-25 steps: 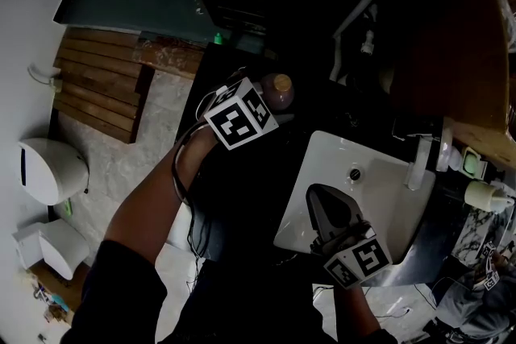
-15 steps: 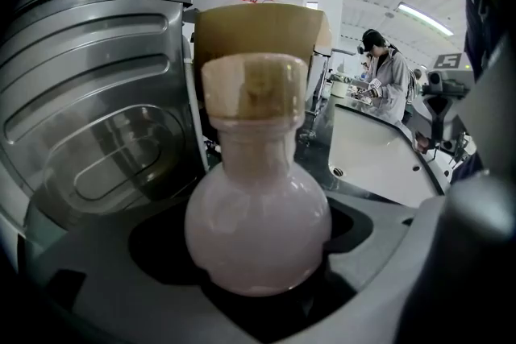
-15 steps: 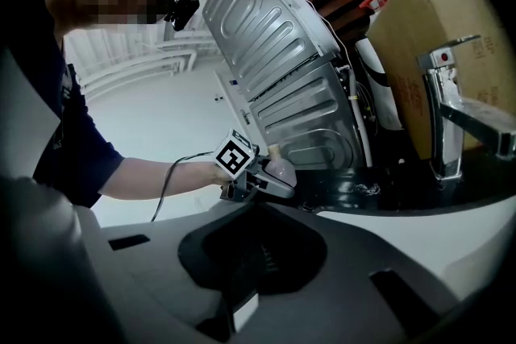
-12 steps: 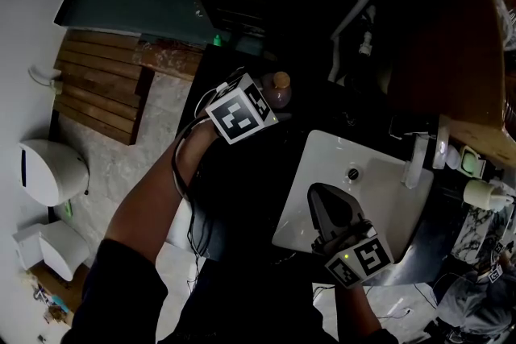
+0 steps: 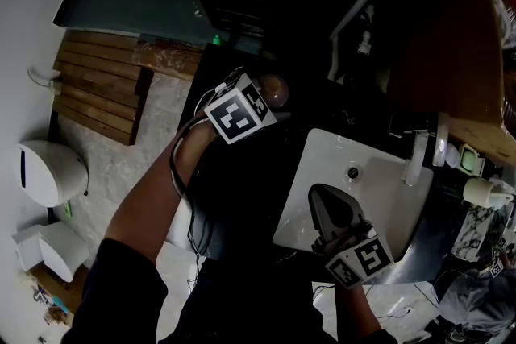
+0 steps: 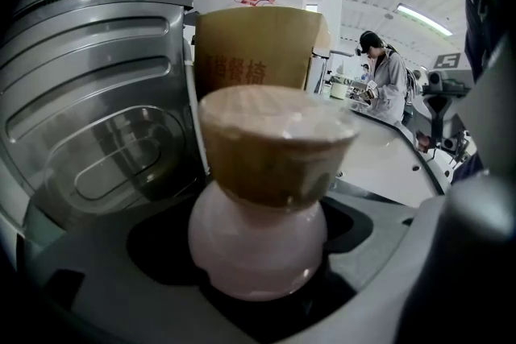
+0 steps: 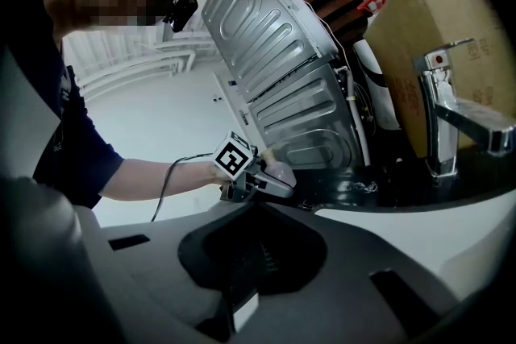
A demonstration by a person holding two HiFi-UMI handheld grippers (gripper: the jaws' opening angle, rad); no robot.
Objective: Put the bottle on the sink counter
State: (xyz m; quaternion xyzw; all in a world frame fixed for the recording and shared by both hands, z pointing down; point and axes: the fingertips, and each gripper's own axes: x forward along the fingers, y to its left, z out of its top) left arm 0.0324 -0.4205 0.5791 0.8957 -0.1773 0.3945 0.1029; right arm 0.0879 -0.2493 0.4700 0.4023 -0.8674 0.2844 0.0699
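My left hand-held gripper (image 6: 260,286) clasps the pink bottle (image 5: 274,90) upright, cap upward, over the dark bench (image 5: 238,181) left of the sink (image 5: 387,201). My right hand-held gripper (image 5: 329,209) hangs empty over the basin, jaws apart.

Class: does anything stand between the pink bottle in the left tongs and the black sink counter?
Nothing visible does. The left tongs hold the pink, brown-capped bottle over the black counter beside the white basin; it is dim there.
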